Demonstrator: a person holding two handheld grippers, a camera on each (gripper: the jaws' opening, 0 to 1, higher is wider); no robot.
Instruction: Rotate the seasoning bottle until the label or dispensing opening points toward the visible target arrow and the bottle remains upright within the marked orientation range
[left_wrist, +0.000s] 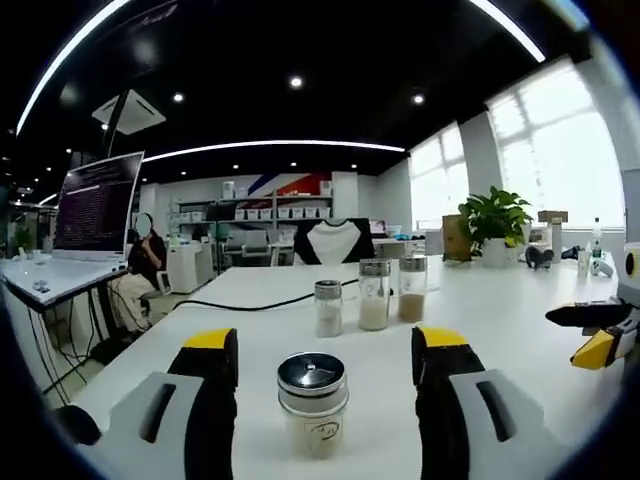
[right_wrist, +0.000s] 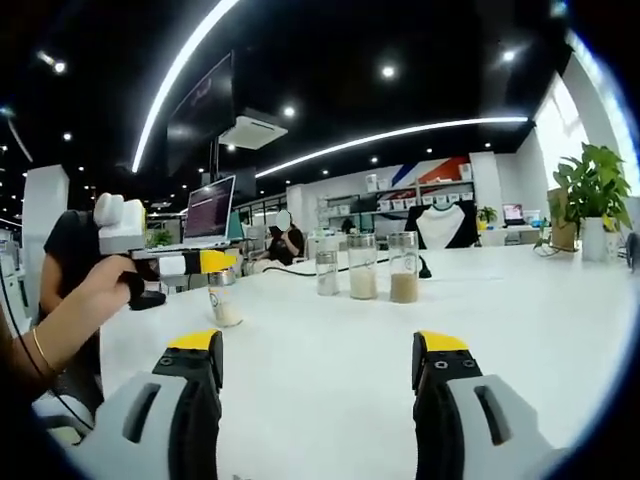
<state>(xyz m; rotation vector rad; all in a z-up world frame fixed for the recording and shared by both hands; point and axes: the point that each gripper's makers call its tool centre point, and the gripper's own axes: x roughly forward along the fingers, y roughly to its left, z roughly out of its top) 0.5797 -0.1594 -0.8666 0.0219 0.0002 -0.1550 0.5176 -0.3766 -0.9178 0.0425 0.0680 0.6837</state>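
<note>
Jaws of the left gripper (left_wrist: 325, 380) are standing released in the left gripper view, yellow-tipped, one at 7 o'clock and one at 5 o'clock, with the seasoning bottle (left_wrist: 313, 402) sitting upright between them, apart from both. Bottle is showing a shiny metal cap and pale contents, resting on the white table (left_wrist: 500, 330). Right gripper's tip (left_wrist: 600, 335) is poking in at 3 o'clock, yellow and black, well apart from the bottle. Farther out, toward 12 o'clock from the bottle, three glass shakers (left_wrist: 372, 295) are standing in a row, a black cable (left_wrist: 240, 303) running behind them. Laptop (left_wrist: 95, 205) is sitting at 9 o'clock on another desk, a seated person (left_wrist: 140, 265) just beside it. Potted plant (left_wrist: 493, 225) is standing far off at 2 o'clock by the windows

Right gripper view: right gripper (right_wrist: 318, 395) is hanging over bare table (right_wrist: 330, 370), jaws spread and gripping nothing. At 9 o'clock a hand (right_wrist: 100, 290) is holding the left gripper (right_wrist: 215, 262), its yellow tips sitting around the seasoning bottle (right_wrist: 224, 300); cannot tell if touching. Three shakers (right_wrist: 362, 267) are standing near 12 o'clock, plant (right_wrist: 592, 190) at 2 o'clock
</note>
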